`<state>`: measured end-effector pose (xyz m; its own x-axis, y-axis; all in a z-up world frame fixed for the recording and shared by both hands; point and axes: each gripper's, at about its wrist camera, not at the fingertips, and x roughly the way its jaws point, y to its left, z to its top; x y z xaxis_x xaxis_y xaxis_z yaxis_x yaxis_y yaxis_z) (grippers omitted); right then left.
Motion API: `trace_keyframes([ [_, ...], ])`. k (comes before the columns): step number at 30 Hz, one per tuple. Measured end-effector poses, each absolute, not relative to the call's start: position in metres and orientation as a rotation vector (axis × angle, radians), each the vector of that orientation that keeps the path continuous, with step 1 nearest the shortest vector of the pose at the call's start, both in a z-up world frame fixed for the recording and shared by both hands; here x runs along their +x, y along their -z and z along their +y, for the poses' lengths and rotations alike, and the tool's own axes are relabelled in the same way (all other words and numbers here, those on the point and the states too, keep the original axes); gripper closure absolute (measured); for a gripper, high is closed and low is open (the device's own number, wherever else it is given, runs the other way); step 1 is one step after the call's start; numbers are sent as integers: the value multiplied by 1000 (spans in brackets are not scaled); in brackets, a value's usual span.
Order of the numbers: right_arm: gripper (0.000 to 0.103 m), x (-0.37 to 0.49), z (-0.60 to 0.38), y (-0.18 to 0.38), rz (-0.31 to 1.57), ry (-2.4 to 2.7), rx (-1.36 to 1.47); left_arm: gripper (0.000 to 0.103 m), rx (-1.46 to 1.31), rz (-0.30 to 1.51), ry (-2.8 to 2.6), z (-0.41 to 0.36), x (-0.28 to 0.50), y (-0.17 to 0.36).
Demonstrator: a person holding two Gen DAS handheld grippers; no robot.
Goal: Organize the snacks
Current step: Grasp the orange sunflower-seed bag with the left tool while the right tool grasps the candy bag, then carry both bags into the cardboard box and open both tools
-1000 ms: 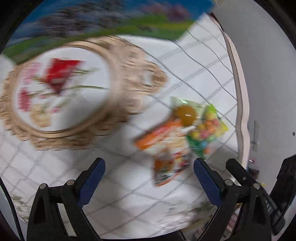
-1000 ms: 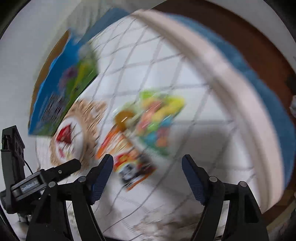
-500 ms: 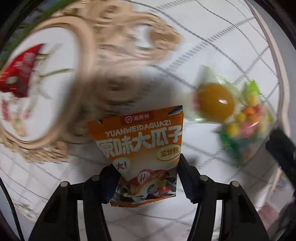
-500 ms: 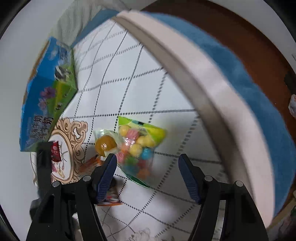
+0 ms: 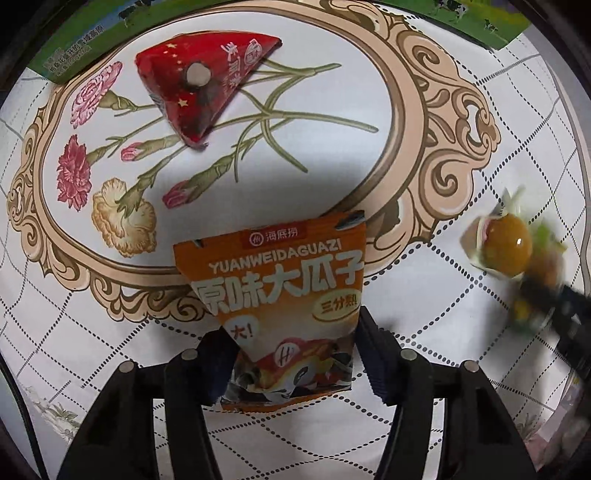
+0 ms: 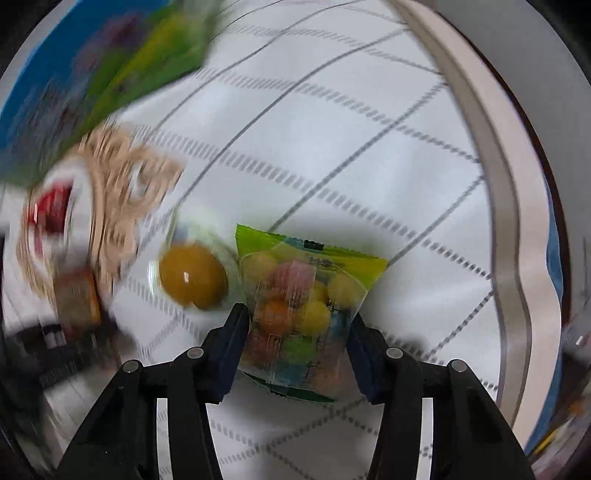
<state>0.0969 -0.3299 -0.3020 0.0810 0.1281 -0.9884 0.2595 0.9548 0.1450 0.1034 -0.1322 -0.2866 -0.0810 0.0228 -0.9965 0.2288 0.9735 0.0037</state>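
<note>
My left gripper (image 5: 293, 354) is shut on an orange sunflower-seed packet (image 5: 280, 291) and holds it over the near rim of an oval flower-print tray (image 5: 408, 122). A red triangular snack pack (image 5: 203, 92) lies in the tray. My right gripper (image 6: 295, 332) is shut on a green bag of coloured candy balls (image 6: 303, 302), just above the checked tablecloth. A clear packet with an orange-brown ball (image 6: 194, 277) lies to its left; it also shows in the left wrist view (image 5: 508, 249). The right gripper's dark body (image 5: 561, 310) shows blurred at the right of the left wrist view.
A blue and green carton (image 6: 66, 74) stands behind the tray; its lower edge shows in the left wrist view (image 5: 472, 14). The table's rounded edge (image 6: 506, 221) runs down the right side, with blue fabric beyond it.
My left gripper closed on the orange packet and carried it to the tray's near rim. My right gripper came down and closed on the candy bag.
</note>
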Motion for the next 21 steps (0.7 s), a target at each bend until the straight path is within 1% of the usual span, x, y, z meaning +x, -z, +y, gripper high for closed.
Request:
trace_keyframes([
  [4, 49, 81, -300, 304, 1560, 7, 200, 39, 190, 1656, 193, -119, 113, 291],
  [6, 49, 75, -293, 305, 1574, -6, 187, 38, 197, 1655, 194, -121, 108, 291],
  [10, 48, 71, -301, 308, 1562, 50, 287, 38, 215, 1640, 195, -128, 106, 293],
  [11, 48, 72, -305, 310, 1558, 71, 324, 39, 217, 1634, 193, -129, 104, 292],
  [13, 47, 73, -309, 313, 1549, 102, 358, 48, 229, 1625, 185, -137, 109, 291],
  [19, 49, 64, -298, 314, 1513, 116, 325, 52, 239, 1612, 203, -132, 109, 266],
  [21, 50, 62, -298, 307, 1501, 83, 383, 52, 222, 1605, 230, -134, 107, 250],
])
